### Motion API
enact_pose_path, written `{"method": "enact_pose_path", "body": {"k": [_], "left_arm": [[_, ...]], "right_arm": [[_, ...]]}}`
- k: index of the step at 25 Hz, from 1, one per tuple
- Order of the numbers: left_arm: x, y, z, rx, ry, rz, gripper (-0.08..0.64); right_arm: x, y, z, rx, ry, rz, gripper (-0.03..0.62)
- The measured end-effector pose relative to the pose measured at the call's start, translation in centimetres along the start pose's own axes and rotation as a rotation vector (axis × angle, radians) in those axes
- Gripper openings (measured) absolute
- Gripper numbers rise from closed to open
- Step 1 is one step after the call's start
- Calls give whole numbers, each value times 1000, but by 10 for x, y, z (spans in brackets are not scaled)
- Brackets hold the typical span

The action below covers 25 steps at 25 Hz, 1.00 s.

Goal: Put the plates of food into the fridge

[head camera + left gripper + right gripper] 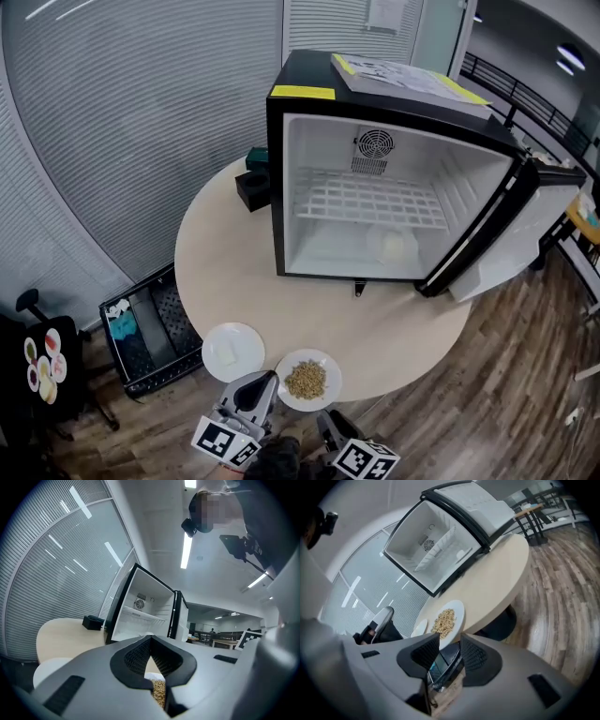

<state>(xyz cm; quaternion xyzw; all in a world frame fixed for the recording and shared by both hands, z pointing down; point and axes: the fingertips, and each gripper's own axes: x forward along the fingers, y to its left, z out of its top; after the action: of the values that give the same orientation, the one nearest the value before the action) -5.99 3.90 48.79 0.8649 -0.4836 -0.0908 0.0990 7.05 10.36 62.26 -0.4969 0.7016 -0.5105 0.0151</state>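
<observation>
Two plates sit at the near edge of the round table (234,253), just beside each other. One is a plate of grain (307,380). The plate to its left carries something pale (232,352) that I cannot identify.

The left gripper (262,382) hovers at the table's rim between the two plates. Its jaws are pressed together at the tips and hold nothing (the grain only shows behind them in the left gripper view). The right gripper (328,424) hangs lower and nearer the person, off the table edge. Its jaws stand apart and are empty, and the floor shows through the gap in the right gripper view.

The fridge (277,187) stands across the table from the plates, with its mouth facing them. Its door (525,225) is swung wide to the right, past the table's edge. Inside, a white wire shelf (366,202) spans the middle. A third white plate (392,246) already rests on the fridge floor beneath it, right of centre.

Some black boxes (253,190) lie against the fridge's left side, with a green thing behind them. A booklet (403,80) rests on the fridge top. On the wooden floor to the left stands a black crate (150,328), tucked partly under the table.
</observation>
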Motion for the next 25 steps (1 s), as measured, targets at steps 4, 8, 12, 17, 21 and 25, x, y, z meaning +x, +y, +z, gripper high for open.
{"method": "enact_pose_path", "body": {"k": [4,8,12,17,21,25], "left_arm": [[-8,3,-16,10,5,28,6],[-21,9,-23,12,2,62,6],[-39,15,-28,1,-2,96,6],[-57,21,-35,-9,-3,131,6],[-65,26,-36,-16,-5,146,6],[-67,31,-36,-18,-4,151,6]], "right_arm": [[11,-2,-4,141,5,60,147],[23,-2,-10,248,12,119,149],[34,-4,-14,319,-4,143,149],[46,3,-19,450,-18,208,149],[51,6,-21,546,-39,277,146],[50,11,-20,550,-51,305,100]]}}
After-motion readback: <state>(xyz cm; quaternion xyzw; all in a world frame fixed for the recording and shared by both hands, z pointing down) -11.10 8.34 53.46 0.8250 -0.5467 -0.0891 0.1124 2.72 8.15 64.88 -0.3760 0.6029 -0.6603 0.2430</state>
